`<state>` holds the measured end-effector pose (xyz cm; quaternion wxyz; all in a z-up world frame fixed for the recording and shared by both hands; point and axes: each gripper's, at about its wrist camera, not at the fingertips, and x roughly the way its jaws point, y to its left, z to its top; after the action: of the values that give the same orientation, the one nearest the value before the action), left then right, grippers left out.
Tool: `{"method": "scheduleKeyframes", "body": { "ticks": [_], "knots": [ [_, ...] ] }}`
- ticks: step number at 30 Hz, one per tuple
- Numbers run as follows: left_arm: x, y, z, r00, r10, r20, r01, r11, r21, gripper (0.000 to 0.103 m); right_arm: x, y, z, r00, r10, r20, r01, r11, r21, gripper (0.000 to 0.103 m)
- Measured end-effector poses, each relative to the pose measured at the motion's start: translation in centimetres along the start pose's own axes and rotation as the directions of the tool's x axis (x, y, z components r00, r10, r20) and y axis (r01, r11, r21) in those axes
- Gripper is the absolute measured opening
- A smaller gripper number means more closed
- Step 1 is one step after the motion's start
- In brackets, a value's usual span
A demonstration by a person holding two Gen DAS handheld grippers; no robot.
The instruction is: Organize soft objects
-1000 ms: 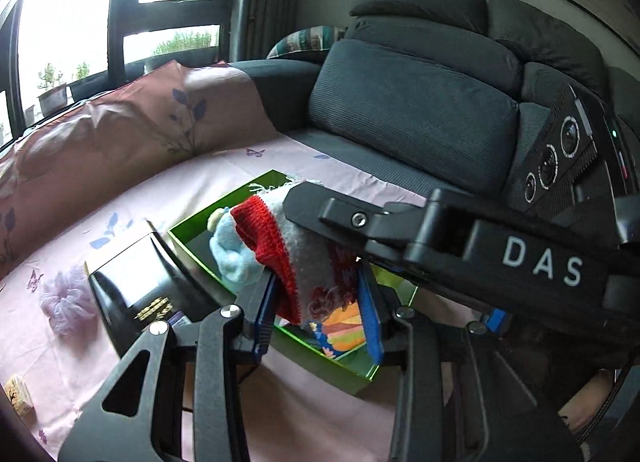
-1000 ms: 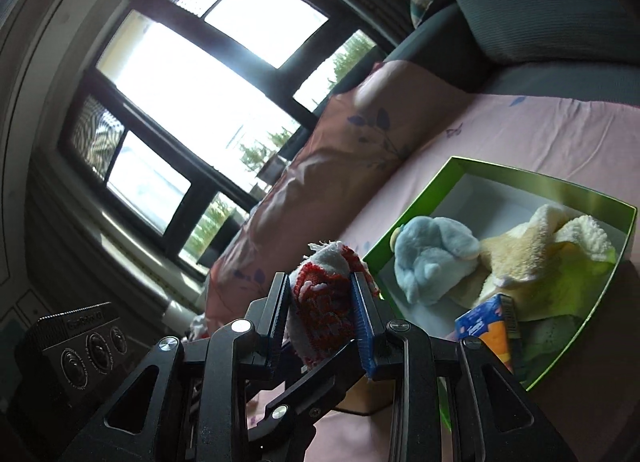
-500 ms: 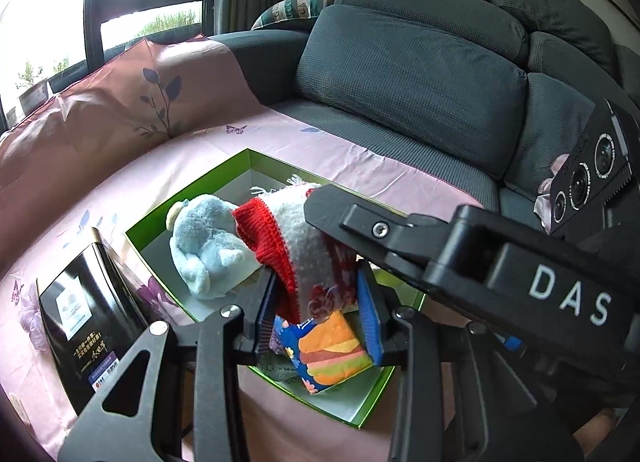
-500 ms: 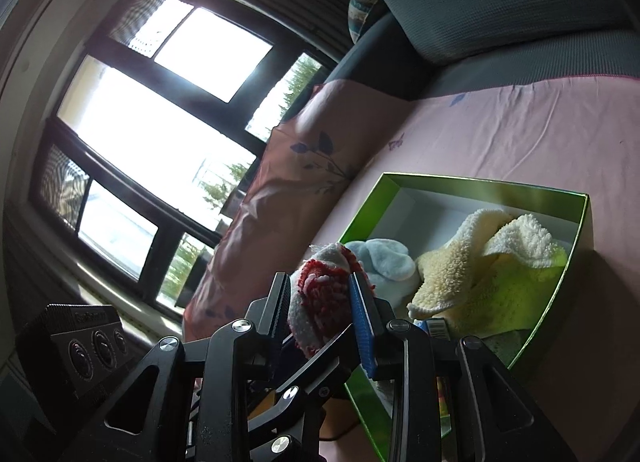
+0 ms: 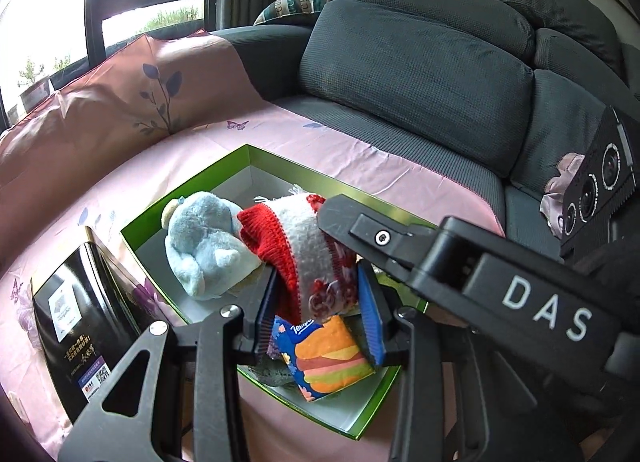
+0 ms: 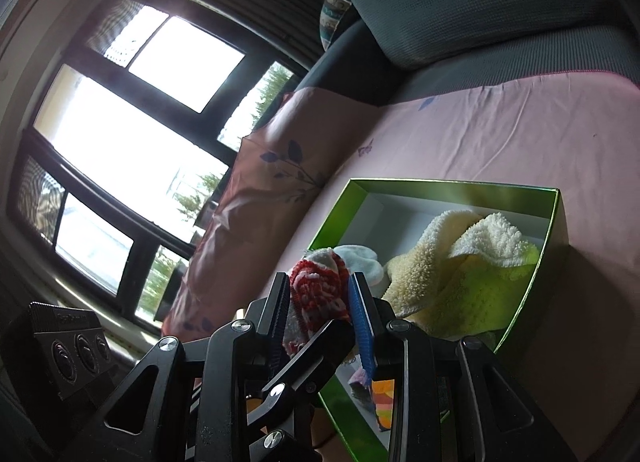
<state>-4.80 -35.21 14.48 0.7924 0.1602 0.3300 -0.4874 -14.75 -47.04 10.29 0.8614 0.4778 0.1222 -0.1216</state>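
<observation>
I'm holding the sock (image 5: 304, 250) over the box (image 5: 280, 159), both grippers' (image 5: 316, 314) (image 6: 320, 318) fingers pinching it; next I'm lowering and releasing.

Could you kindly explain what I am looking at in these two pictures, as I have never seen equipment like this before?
There is no robot here: a person carries a two-fingered gripping tool in each hand, and each tool has a wide-angle camera looking out along its fingers. One picture comes from the left tool, the other from the right tool. Both tools are closed on the same red and white knitted piece, holding it over a green box. The box sits on a pink sheet spread over a dark grey sofa. Inside the box lie a pale blue plush toy, a colourful tissue pack and a cream fluffy cloth. A black box stands beside the green one.
</observation>
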Motion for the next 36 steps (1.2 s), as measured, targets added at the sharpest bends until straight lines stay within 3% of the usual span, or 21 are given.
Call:
{"method": "scheduleKeyframes", "body": {
  "ticks": [8,17,20,25,29,32,34,36],
  "knots": [
    [-2.4,0.9,-0.2,0.999,-0.022,0.041,0.023,1.000,-0.016,0.037,-1.2,1.3,-0.1,0.997,-0.055,0.052,0.058,0.997,-0.057,0.035],
    [-7.6,3.1,-1.3,0.992,-0.013,0.126,0.023,0.997,-0.078,0.040,-1.9,2.5,-0.6,0.991,-0.087,0.098,0.095,0.992,-0.079,0.055],
    [-10.0,4.2,-2.0,0.984,-0.006,0.180,0.026,0.994,-0.110,0.046,-1.9,3.5,-0.9,0.991,-0.093,0.099,0.105,0.988,-0.114,0.058],
    [-14.5,5.9,-3.7,0.966,0.007,0.260,0.029,0.990,-0.135,0.072,-1.5,5.3,-1.9,0.988,-0.112,0.105,0.130,0.975,-0.183,0.068],
    [-17.2,7.7,-5.7,0.953,0.062,0.297,-0.008,0.984,-0.180,0.075,-1.2,6.9,-2.7,0.988,-0.111,0.109,0.134,0.964,-0.229,0.072],
    [-17.9,9.5,-7.8,0.960,0.102,0.262,-0.029,0.963,-0.268,0.075,-0.9,7.5,-3.3,0.987,-0.138,0.085,0.156,0.951,-0.269,0.073],
    [-17.3,10.2,-10.0,0.980,0.090,0.176,-0.028,0.946,-0.324,0.075,-1.0,7.5,-3.6,0.985,-0.159,0.068,0.172,0.944,-0.282,0.073],
    [-16.3,10.8,-12.4,0.990,0.113,0.080,-0.076,0.925,-0.371,0.075,-0.9,7.2,-3.8,0.982,-0.188,0.023,0.187,0.940,-0.287,0.073]
  ]
}}
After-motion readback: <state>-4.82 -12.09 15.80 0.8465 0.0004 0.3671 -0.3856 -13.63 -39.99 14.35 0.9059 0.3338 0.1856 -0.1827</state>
